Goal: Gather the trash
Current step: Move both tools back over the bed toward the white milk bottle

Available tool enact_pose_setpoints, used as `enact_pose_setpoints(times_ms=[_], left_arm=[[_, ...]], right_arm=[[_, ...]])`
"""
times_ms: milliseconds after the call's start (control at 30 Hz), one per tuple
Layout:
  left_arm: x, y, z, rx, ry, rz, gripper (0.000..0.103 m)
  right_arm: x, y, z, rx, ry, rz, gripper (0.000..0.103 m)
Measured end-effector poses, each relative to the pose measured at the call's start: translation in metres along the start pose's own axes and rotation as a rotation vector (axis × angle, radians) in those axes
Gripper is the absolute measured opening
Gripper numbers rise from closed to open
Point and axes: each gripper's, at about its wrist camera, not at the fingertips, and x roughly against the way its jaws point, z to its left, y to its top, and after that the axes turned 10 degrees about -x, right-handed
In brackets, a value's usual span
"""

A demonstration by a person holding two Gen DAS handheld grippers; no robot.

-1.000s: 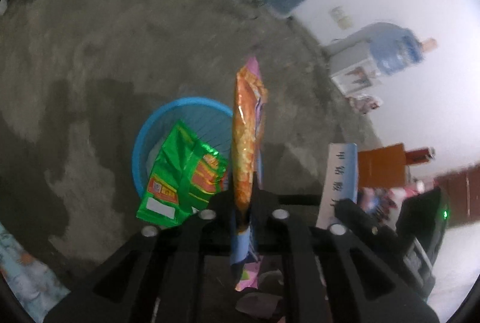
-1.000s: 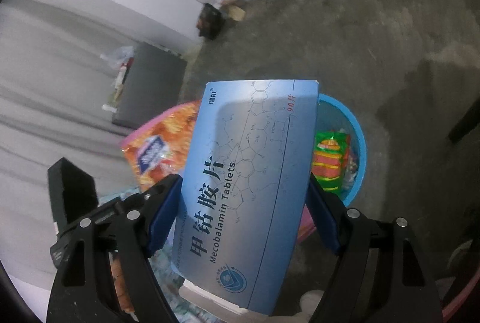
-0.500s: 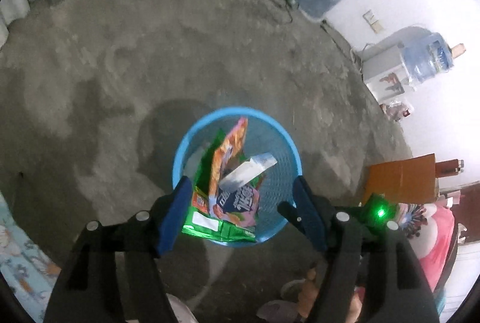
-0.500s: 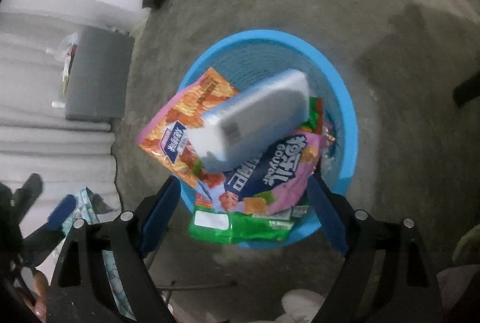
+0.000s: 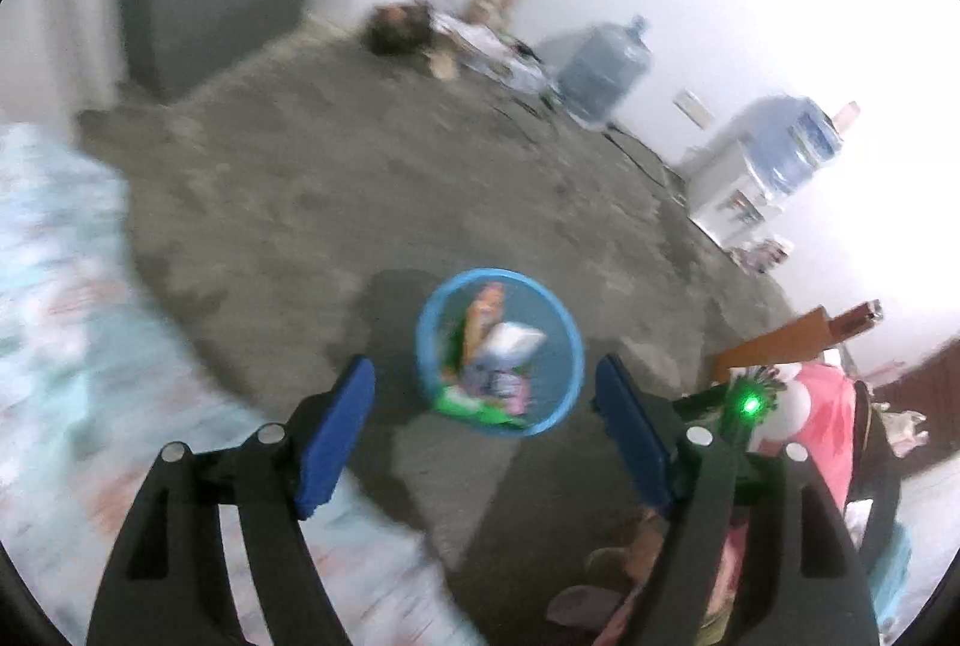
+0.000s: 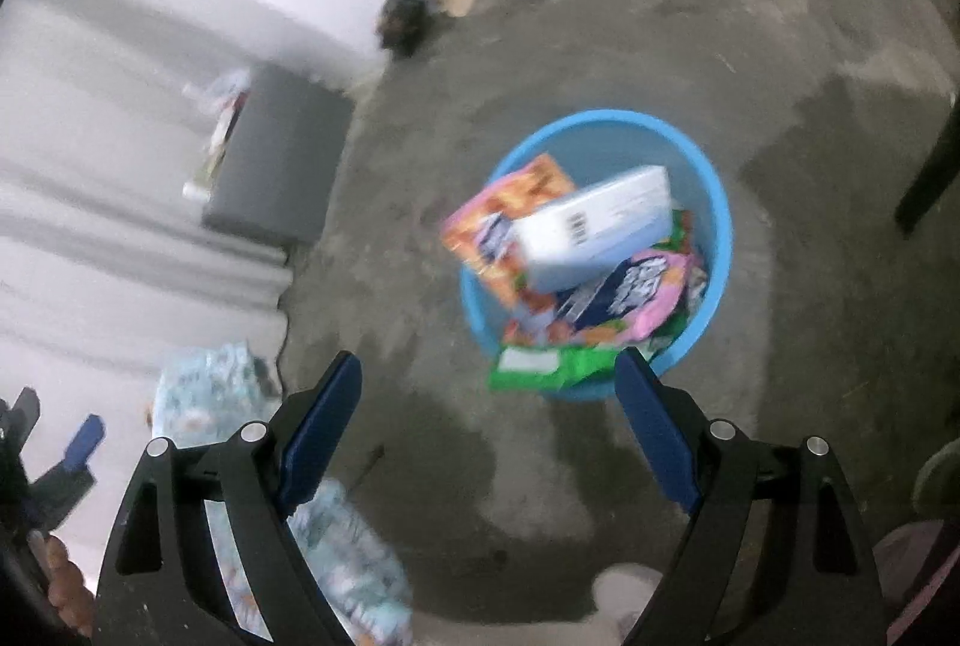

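A bare concrete floor (image 6: pixel 690 15) fills both wrist views, with a patterned bedsheet (image 5: pixel 54 298) at its edge and a grey cabinet (image 6: pixel 282 153) against the pale wall. On that floor stands the blue basket (image 6: pixel 717 202), where the collected trash now lies heaped: a white medicine box (image 6: pixel 600 226) rests tilted on top of an orange snack bag (image 6: pixel 510 202) and a pink wrapper (image 6: pixel 648 286), while a green snack bag (image 6: pixel 552 364) hangs over the near rim. The left gripper (image 5: pixel 483 391) hangs well above the basket, its jaws opening with nothing between them; the right gripper (image 6: pixel 486 394) sits closer, its blue pads spread wide and equally empty. The chief risk, judging from how the pile sits, is the overhanging green bag: most of its visible face lies outside the rim, so a nudge to the basket or more trash dropped onto the heap could tip it out onto the concrete. The box looks only a little safer, since it lies on slick, crumpled wrappers rather than on the basket's bottom and could slide toward the rim if the pile shifts. The orange bag also juts past the far edge and could catch on a passing finger. Both views are smeared by motion, so a fast reach into the basket could clip its rim and knock the light container over. Whether more trash remains elsewhere in the room cannot be told from here.
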Motion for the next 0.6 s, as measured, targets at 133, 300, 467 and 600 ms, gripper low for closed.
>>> enact_pose_setpoints(times_ms=[133, 300, 467, 600], left_arm=[[0.104, -0.046, 0.04, 0.06, 0.111, -0.119, 0.079], [0.22, -0.131, 0.086, 0.19, 0.294, -0.312, 0.086], [0.298, -0.228, 0.119, 0.358, 0.479, -0.412, 0.088], [0.327, -0.298, 0.14, 0.476, 0.554, -0.423, 0.088]], right_arm=[[0.008, -0.025, 0.039, 0.097, 0.019, 0.045, 0.082], [0.024, -0.057, 0.095, 0.246, 0.107, 0.085, 0.083], [0.027, -0.097, 0.145, 0.361, 0.216, 0.17, 0.085], [0.018, -0.142, 0.186, 0.453, 0.279, 0.283, 0.085]])
